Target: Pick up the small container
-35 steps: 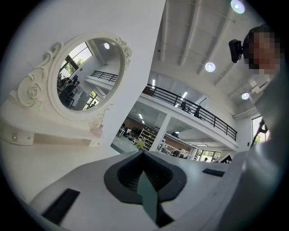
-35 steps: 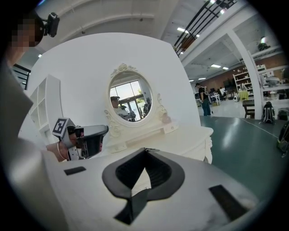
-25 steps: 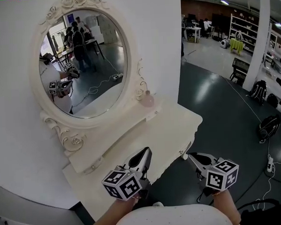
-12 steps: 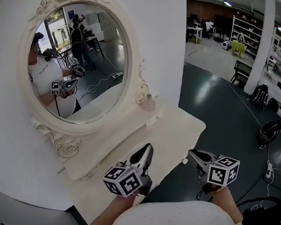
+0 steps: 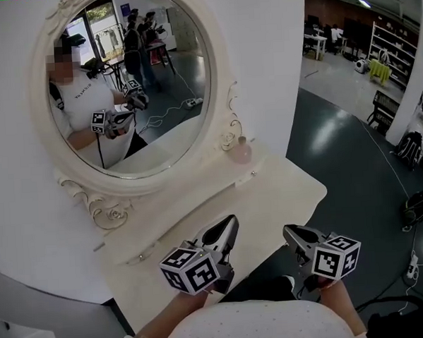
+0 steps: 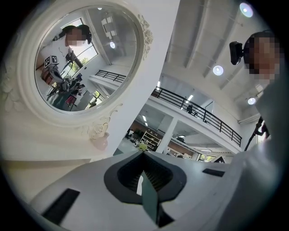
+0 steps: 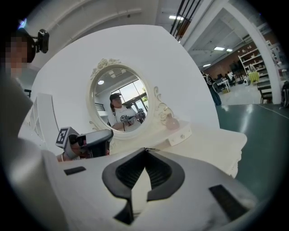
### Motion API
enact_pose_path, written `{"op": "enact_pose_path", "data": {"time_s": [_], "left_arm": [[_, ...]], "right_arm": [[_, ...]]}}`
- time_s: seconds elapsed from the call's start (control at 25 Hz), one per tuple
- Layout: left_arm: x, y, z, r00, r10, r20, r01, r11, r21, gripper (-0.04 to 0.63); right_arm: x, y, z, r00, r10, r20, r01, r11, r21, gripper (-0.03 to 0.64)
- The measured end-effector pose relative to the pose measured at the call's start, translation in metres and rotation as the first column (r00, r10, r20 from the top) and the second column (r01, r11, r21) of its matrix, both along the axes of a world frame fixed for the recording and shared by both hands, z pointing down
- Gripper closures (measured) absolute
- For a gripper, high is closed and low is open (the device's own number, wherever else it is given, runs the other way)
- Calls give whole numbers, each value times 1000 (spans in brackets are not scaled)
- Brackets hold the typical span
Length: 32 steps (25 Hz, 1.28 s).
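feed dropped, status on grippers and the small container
Left gripper and right gripper shut, empty. Small container on shelf beside mirror, untouched. Nothing in the way.

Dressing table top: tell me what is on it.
A small pink container stands on its raised shelf beside the frame of the oval mirror. The left gripper covers part of the near edge.

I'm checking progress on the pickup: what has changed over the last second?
The person has shifted at the dressing table; their reflection now shows in the mirror. Left gripper and right gripper came along, both shut and empty as before. The small container stays untouched beside the mirror.
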<state>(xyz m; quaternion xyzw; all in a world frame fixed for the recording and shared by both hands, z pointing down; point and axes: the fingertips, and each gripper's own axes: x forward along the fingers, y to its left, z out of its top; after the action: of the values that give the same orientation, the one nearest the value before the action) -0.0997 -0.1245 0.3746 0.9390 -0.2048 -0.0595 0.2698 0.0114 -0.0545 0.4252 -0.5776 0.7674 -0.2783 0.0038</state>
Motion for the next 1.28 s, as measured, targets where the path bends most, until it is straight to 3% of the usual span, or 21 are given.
{"op": "enact_pose_path", "data": {"time_s": [0.32,0.52,0.68,0.88,1.12,1.28], "left_arm": [[3,-40,9,993,-113,16,114,993,-12,592],[21,-73,5,980,-198,-23,199,980,5,594],[34,-108,7,950,-312,-28,312,950,-13,594],[50,-143,6,896,-442,-26,441,897,-35,594],[75,-162,18,862,-507,17,507,861,-36,594],[79,-168,26,814,-580,37,581,813,-47,594]], "right_arm": [[7,-58,6,991,-133,31,133,991,-6,614],[23,-108,10,962,-274,0,274,962,-18,614],[42,-156,0,928,-372,17,372,928,-6,614],[56,-202,-18,871,-491,32,489,871,50,614],[72,-234,-31,808,-581,98,563,811,162,614],[81,-253,-39,791,-607,78,575,781,243,614]]}}
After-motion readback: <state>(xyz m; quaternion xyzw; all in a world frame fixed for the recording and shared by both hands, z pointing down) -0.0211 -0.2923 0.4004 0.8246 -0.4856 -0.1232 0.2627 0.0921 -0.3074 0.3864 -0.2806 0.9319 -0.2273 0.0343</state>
